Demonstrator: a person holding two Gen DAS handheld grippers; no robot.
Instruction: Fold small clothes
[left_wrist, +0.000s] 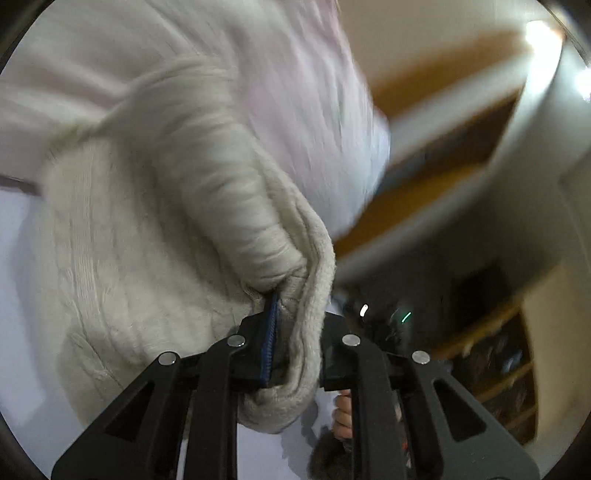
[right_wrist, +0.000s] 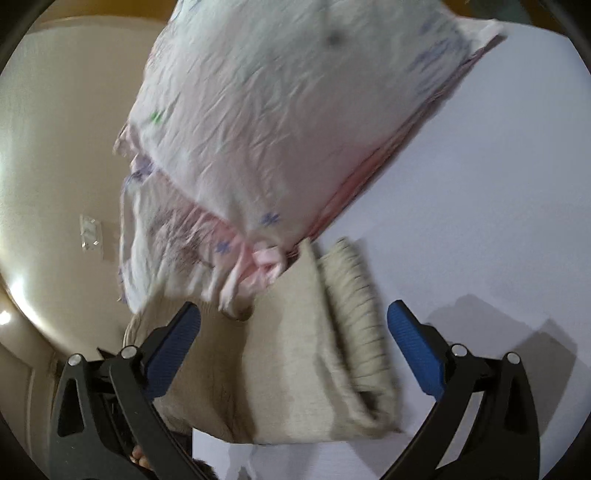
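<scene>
Left gripper (left_wrist: 291, 343) jaws clamped the cream knit sweater (left_wrist: 147, 240) hem | right gripper (right_wrist: 293, 354) jaws gaped empty | knit looked soft, bulky, floppy; best gripped at ribbed edges.

our left claw (left_wrist: 291, 343) is closed tight, its two black fingers pinched together with a blue pad (left_wrist: 269, 343) showing between them. our right claw (right_wrist: 295, 354) stands wide open, blue-padded fingers (right_wrist: 413, 347) spread far apart and gripping nothing. both claws point forward.
</scene>
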